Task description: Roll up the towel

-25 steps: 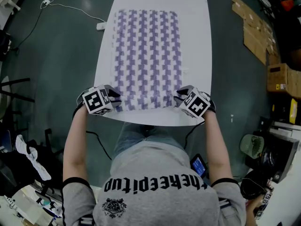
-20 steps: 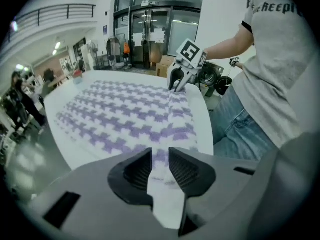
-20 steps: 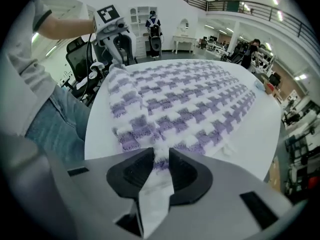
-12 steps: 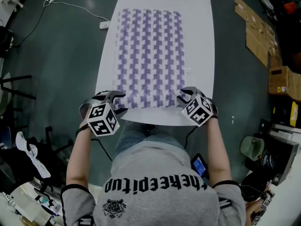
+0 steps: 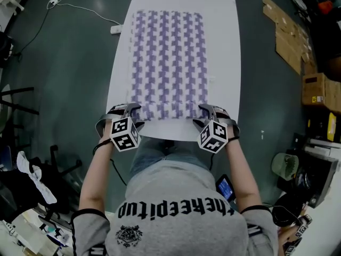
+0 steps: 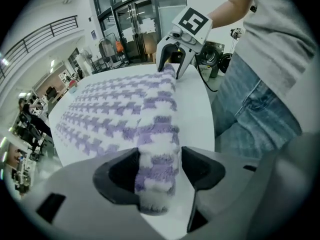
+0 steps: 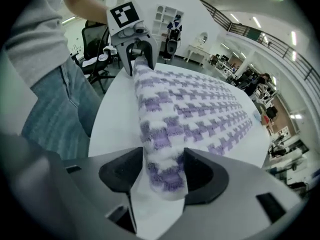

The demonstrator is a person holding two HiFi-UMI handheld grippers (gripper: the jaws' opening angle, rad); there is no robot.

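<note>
The left gripper (image 6: 158, 170) and the right gripper (image 7: 161, 171) have just been opening their jaws. Now both are standing wide, no longer squeezing the rolled end (image 6: 159, 134) of the purple-and-white checked cloth towel (image 5: 168, 57) that is lying between them. The roll is sitting by the near edge of the white oval worktop (image 5: 226, 52), and the rest is lying flat. The rolling looks only just begun. Next, the jaws probably need to grab the roll again and turn it away. In the head view the grippers are hiding the roll's ends, and the worktop's far edge is cut off.

Table (image 5: 221, 36) — far end cropped
</note>
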